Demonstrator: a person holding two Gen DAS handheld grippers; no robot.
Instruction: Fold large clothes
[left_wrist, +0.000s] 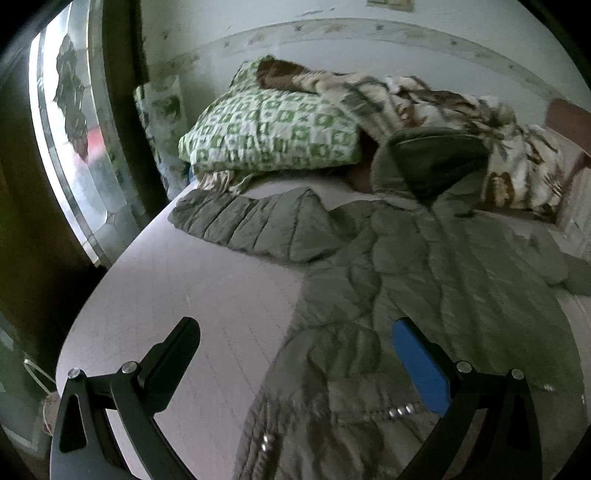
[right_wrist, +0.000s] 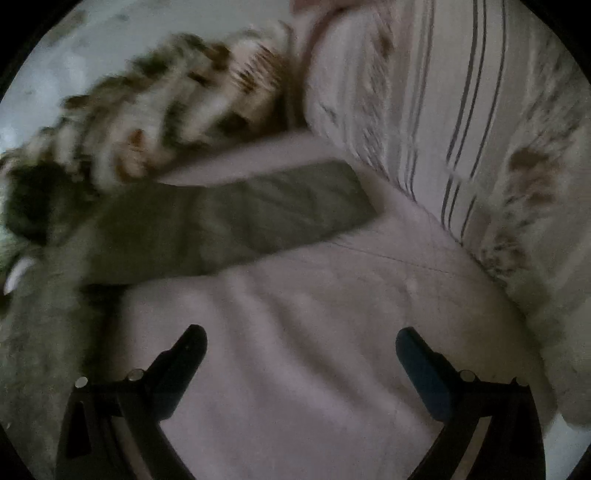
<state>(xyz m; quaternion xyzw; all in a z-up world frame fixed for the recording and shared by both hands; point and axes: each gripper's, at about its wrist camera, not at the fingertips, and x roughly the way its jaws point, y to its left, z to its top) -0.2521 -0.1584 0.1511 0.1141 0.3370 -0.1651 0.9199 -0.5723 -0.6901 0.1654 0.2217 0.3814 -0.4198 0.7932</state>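
We see the left claw spread wide, nothing between its fingers, poised over the near hem of the grey quilted jacket. Its blue-padded finger sits above the jacket's lower front; the black finger is over bare bed sheet. A row of metal snaps shows just beside the blue pad.

The right claw is likewise spread wide and holds nothing. It hangs above pale sheet, apart from the jacket fabric.

We note the jacket lies flat, front up, on the bed. In the left view one sleeve stretches out toward the window side. In the right view the other sleeve extends across the sheet toward a striped pillow; this view is blurred.

Farther back, the jacket's hood rests against a heap of bedding: a green-and-white checked quilt to the left and a brown-and-cream patterned blanket behind and to the right. Beyond these stands the wall, with a window at far left.
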